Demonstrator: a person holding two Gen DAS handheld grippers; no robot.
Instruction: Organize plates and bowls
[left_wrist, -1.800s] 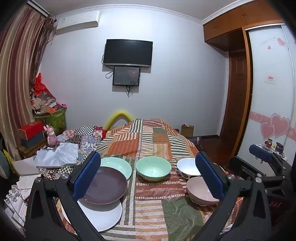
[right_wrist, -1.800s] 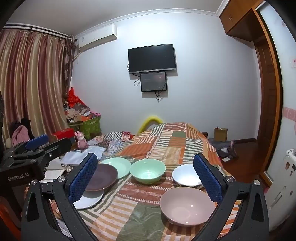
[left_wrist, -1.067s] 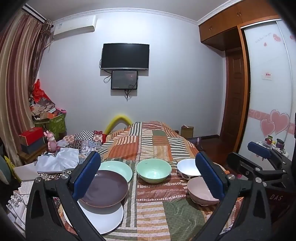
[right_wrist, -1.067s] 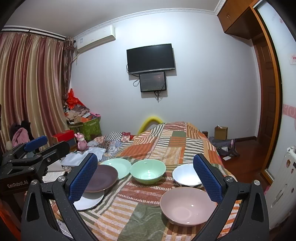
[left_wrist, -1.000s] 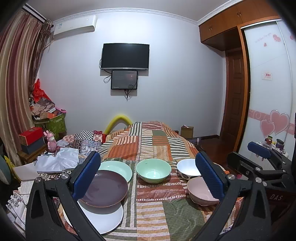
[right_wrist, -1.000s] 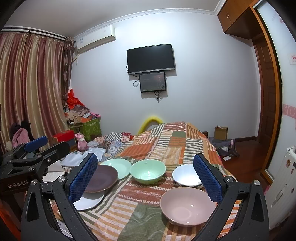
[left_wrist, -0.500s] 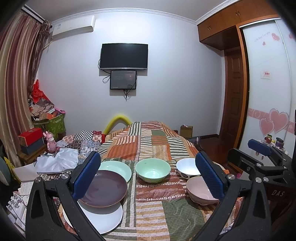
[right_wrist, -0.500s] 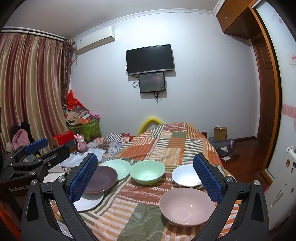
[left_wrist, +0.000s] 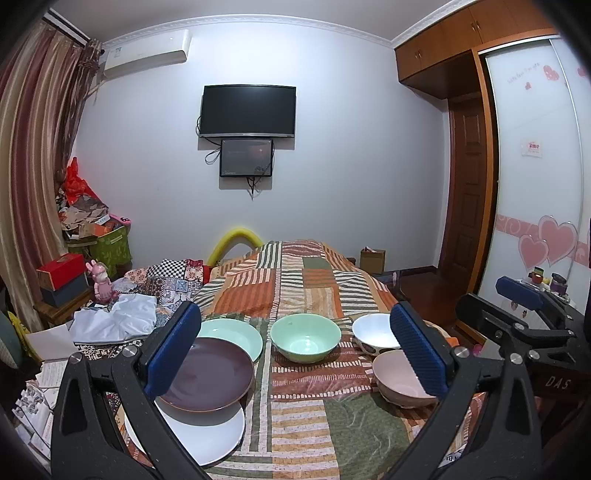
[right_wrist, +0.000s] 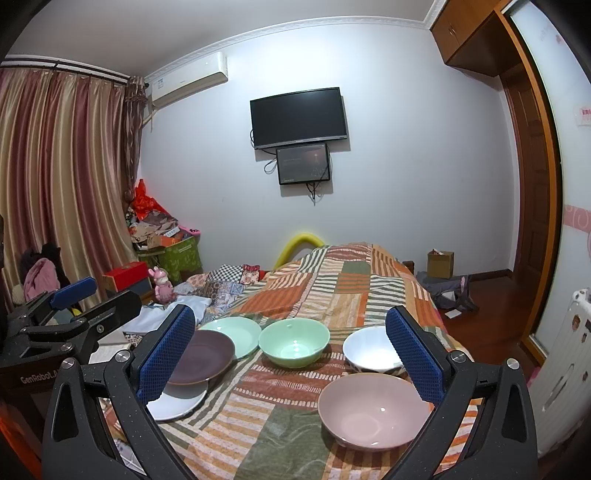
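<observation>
**Plates and bowls laid out on the bed, both grippers held above them**

Six dishes sit on the patchwork bedspread at the near end of the bed. On the left, three plates overlap: a white plate lies nearest, a dark purple plate rests partly on top of it, and a pale green plate lies just behind, its near edge tucked under the purple one. In the middle stands a green bowl, apart from the plates. To the right a white bowl sits just behind a pink bowl, the two touching or nearly so.

The left hand-held gripper hangs over the near edge of the bed with its blue-padded fingers spread wide and nothing between them. The right hand-held gripper is likewise spread wide and empty, with the pink bowl low between its fingers. Each gripper shows at the edge of the other's view.

A pile of clothes lies left of the bed, and a television hangs on the far wall.
</observation>
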